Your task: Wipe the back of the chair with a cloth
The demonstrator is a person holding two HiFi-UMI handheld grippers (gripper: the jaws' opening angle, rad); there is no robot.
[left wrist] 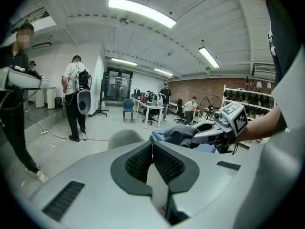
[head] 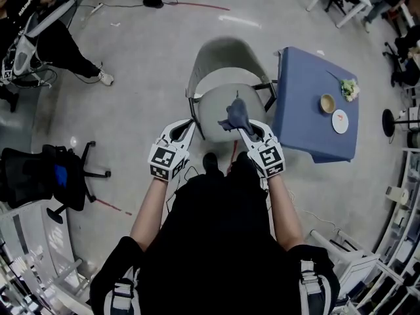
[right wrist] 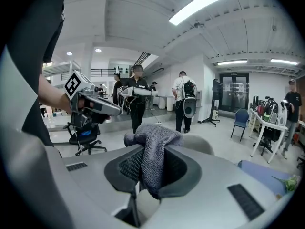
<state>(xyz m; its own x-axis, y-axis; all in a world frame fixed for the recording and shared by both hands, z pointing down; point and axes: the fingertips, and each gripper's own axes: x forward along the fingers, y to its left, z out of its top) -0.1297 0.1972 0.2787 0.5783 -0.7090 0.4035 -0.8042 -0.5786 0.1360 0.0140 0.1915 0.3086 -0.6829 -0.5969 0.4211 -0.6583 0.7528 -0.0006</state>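
Two grippers hang side by side low over the chair's seat, tips pointing ahead at the curved chair back (head: 222, 52), which stands beyond them and touches neither. The right gripper (right wrist: 150, 162) is clamped on a grey cloth (right wrist: 153, 144): the knit is pinched between its ribbed pads, with a bunched fold standing proud past the tips and a tail hanging below. That grip looks deliberate, since a wad pushed out ahead of the jaws can meet the chair before any hard plastic does. The left gripper (left wrist: 152, 152), just to the left of its partner and about level with it, has its jaws pressed together on nothing (only the seam between the pads shows). I judge it is kept shut and out of the way, free to steady the chair if needed. A blue-covered table (head: 308, 120) sits close off the right gripper's outer side, so sweeps that way have little room. Wiping seems not yet begun; the cloth must first be carried forward to the back.
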